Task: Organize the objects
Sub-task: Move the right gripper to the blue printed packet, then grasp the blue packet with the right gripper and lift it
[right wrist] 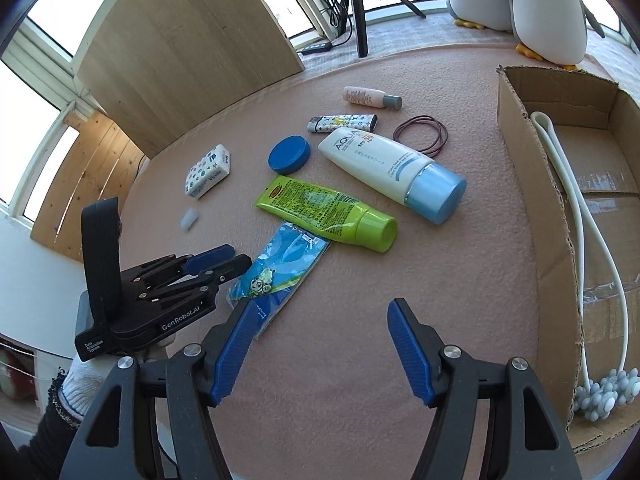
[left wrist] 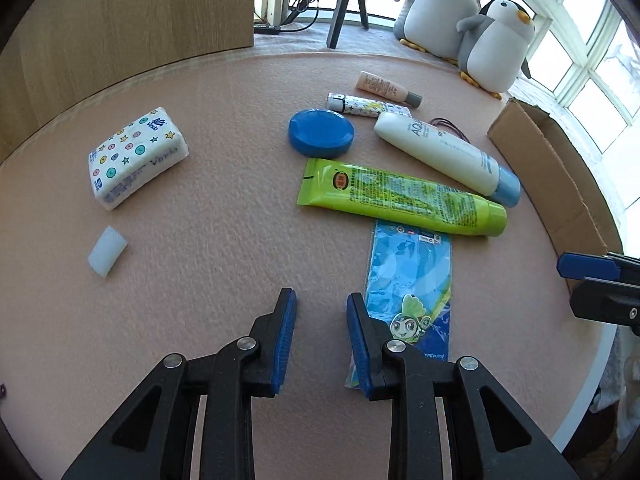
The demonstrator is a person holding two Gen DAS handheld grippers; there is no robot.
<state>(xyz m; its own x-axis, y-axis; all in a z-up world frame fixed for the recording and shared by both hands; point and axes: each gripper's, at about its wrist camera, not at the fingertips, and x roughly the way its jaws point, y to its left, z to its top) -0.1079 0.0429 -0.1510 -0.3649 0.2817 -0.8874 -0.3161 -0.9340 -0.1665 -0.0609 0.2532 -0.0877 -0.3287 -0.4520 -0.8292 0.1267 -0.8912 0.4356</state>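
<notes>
Nearest the lens, the left claw is seen spread and empty, its right finger overlapping the edge of a blue cartoon packet on the pink desk. Across the packet's far end a green tube is laid, with a white sunscreen bottle and a blue lid beyond. The right claw is likewise held spread and empty, just left of a cardboard box in which a white massager is kept.
</notes>
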